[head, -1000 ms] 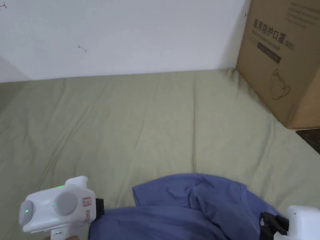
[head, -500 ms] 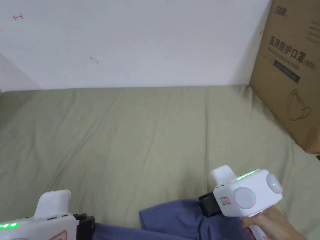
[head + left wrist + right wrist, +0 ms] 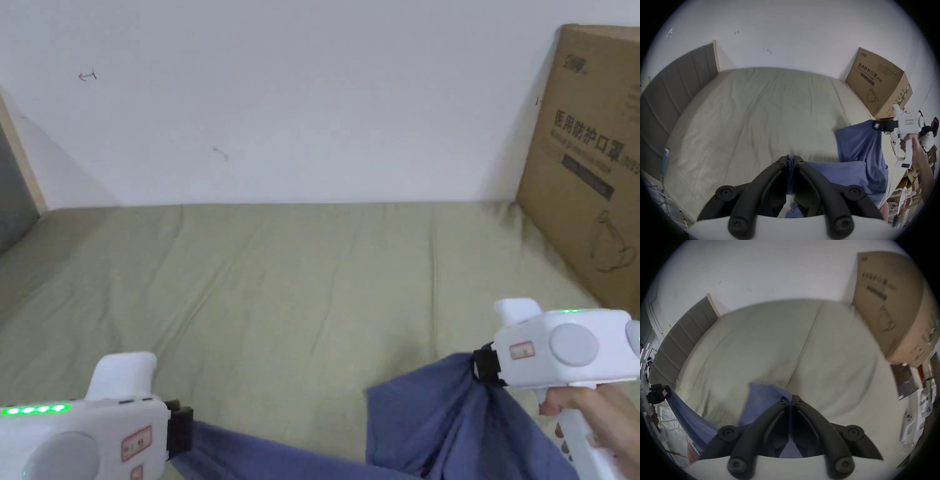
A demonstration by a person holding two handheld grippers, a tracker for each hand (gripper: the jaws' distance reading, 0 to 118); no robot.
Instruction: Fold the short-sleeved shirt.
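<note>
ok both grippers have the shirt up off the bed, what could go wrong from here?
1. The right gripper pinches just a small corner of the shirt; a tug might pull it free.
2. The cloth hangs bunched below that grip, so it may land on the bed creased instead of flat.
3. The cardboard box stands close on the right; a wide swing could clip it.
</note>
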